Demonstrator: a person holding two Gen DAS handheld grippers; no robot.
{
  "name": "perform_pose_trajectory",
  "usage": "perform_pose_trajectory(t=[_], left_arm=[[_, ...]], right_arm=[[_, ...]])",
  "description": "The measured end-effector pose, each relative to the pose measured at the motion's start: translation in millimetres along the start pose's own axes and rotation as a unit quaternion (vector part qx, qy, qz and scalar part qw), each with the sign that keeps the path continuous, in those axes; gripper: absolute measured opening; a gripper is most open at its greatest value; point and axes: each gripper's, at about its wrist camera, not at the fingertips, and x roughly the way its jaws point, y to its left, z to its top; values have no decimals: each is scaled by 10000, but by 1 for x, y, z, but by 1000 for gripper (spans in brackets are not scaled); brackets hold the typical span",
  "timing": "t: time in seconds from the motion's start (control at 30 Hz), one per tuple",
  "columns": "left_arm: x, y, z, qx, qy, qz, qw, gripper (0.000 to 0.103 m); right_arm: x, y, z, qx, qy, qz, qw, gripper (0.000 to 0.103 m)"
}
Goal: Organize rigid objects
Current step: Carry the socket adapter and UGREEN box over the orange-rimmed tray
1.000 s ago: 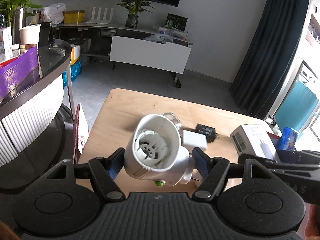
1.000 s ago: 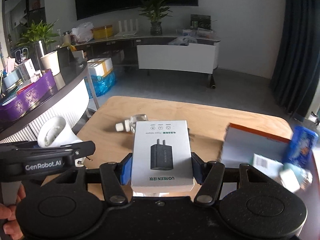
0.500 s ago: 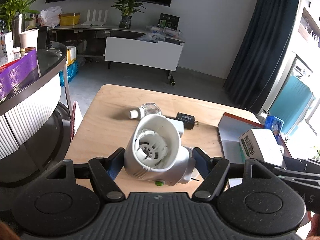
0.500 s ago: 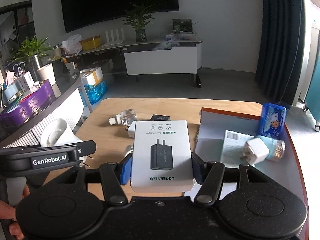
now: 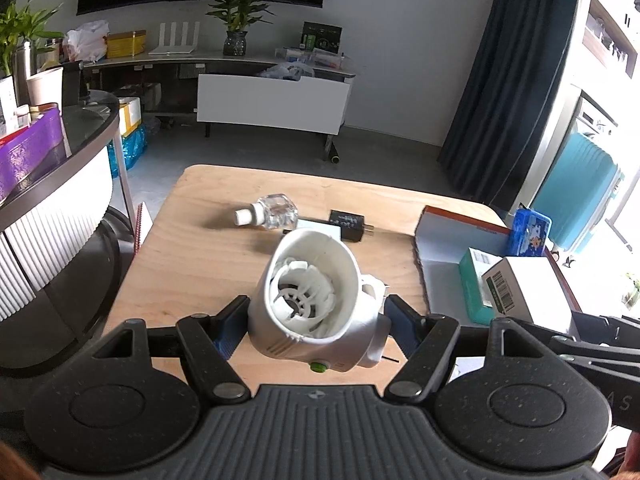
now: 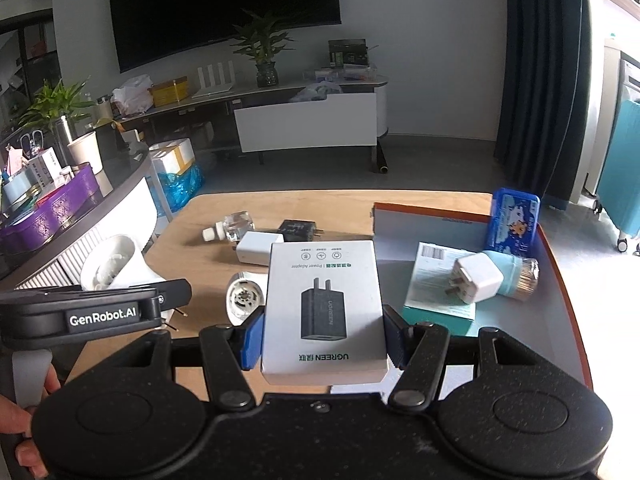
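Observation:
My left gripper (image 5: 316,320) is shut on a white plug-in device (image 5: 316,300) with a hollow round mouth, held above the wooden table (image 5: 192,248). My right gripper (image 6: 324,336) is shut on a white UGREEN charger box (image 6: 324,304), held above the table (image 6: 200,264). The left gripper also shows at the left of the right wrist view (image 6: 100,316). On the table lie a glass bottle (image 5: 272,213), a black charger (image 5: 348,227), a white charger (image 6: 258,248) and a second white round device (image 6: 244,298).
A grey tray with an orange rim (image 6: 556,320) at the right holds a teal box (image 6: 438,286), a white plug cube (image 6: 476,278), a toothpick jar (image 6: 520,276) and a blue case (image 6: 514,224). A curved counter (image 5: 52,184) stands to the left.
Both grippers have pulled back and swung right, each keeping its object. More of the table and the tray at the right has come into view.

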Motion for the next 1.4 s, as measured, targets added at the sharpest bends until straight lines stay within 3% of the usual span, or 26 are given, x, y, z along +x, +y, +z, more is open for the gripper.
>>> perform_pose_trajectory(t=[1.4], left_arm=[[7,-67,-11,484,262,-458,9974,74]], right_arm=[[-33,-62,-15,421,-137,-496,9978,71]])
